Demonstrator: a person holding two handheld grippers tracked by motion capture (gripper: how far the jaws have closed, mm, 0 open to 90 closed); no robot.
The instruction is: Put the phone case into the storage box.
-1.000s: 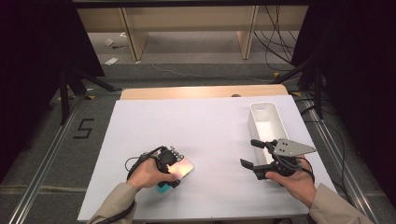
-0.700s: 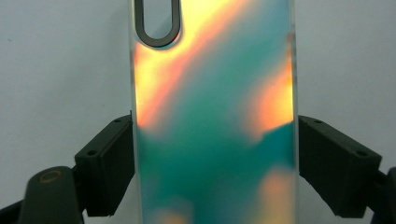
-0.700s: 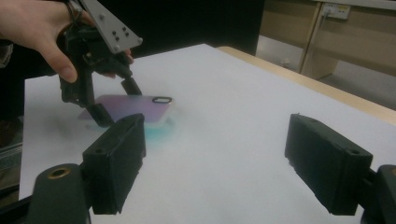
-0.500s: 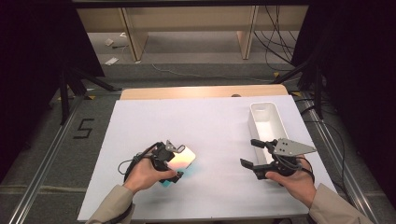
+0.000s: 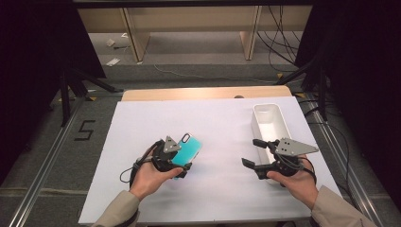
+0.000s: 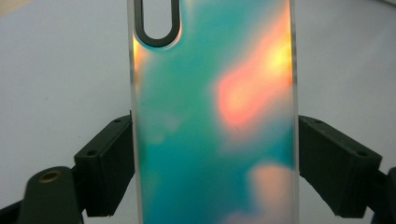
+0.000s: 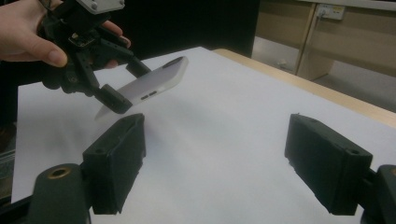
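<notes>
A phone (image 5: 188,149) with a shiny teal and orange back and a black oval camera window is held above the white sheet at the left. My left gripper (image 5: 182,158) is shut on its lower half, one jaw against each long edge. The left gripper view has the phone (image 6: 210,116) standing straight up between those jaws (image 6: 215,168). In the right gripper view the phone (image 7: 149,88) hangs tilted off the table in the far hand's gripper (image 7: 125,84). My right gripper (image 5: 250,152) stands open and empty low over the sheet, as its own view (image 7: 219,158) confirms.
A white oblong bin (image 5: 269,123) stands on the white sheet (image 5: 213,118) just behind the right gripper. A wooden table edge (image 5: 203,92) runs along the far side. Table legs and cables lie on the floor beyond.
The left hand has tipped the phone up and a little farther from the person, so its back now shows teal instead of a pale glare. The right hand has stayed put.
</notes>
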